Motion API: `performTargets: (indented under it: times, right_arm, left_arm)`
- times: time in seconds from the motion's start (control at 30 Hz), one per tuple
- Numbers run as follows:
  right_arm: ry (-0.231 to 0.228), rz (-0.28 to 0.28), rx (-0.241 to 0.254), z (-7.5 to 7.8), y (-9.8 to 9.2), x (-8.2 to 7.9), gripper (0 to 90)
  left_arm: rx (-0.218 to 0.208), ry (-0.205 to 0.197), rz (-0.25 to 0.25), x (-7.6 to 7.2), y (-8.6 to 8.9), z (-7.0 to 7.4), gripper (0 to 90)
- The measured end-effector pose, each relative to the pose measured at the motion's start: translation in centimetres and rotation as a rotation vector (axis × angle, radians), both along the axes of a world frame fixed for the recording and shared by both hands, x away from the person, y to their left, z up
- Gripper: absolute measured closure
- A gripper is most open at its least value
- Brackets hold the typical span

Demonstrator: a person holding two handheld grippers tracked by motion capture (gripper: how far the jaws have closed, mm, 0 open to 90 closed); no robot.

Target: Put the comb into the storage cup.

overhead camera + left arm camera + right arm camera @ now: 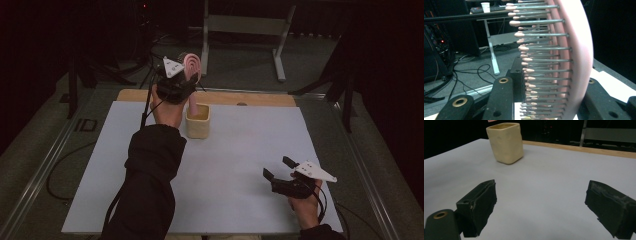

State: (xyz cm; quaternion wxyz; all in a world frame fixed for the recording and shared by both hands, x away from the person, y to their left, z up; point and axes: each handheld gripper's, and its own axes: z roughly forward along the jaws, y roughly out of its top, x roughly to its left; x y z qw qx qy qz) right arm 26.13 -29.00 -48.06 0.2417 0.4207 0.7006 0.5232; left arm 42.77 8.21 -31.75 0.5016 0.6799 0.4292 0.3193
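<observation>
A pink hairbrush [192, 65] with metal bristles stands upright, its handle pointing down into a cream square cup [198, 121] at the far middle of the table. My left gripper [184, 81] is shut on the brush's head, above the cup. In the left gripper view the brush [574, 50] sits between the black jaws, bristles facing left. My right gripper [278, 168] rests low near the table's front right, open, with nothing between its fingers. In the right gripper view the cup [505, 142] stands well ahead of the open right gripper [541, 205].
A pale sheet [240, 165] covers the table, with a wooden strip [260, 99] along the far edge. Beyond the table stands a metal frame [245, 25], and cables [474, 72] lie on the floor.
</observation>
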Motion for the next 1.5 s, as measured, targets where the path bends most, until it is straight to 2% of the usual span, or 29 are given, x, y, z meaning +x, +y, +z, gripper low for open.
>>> performTargets:
  times: [1.07, 1.5]
  right_arm:
    - [0.001, 0.001, -0.003, -0.1, 0.0, 0.1, 9.8]
    - [0.001, -0.002, -0.006, -0.1, 0.0, 0.1, 9.8]
  left_arm:
    - [0.0, 0.023, -0.024, 0.5, -1.8, -1.4, 64.2]
    - [-0.014, 0.026, -0.031, 0.5, -2.5, -2.1, 64.3]
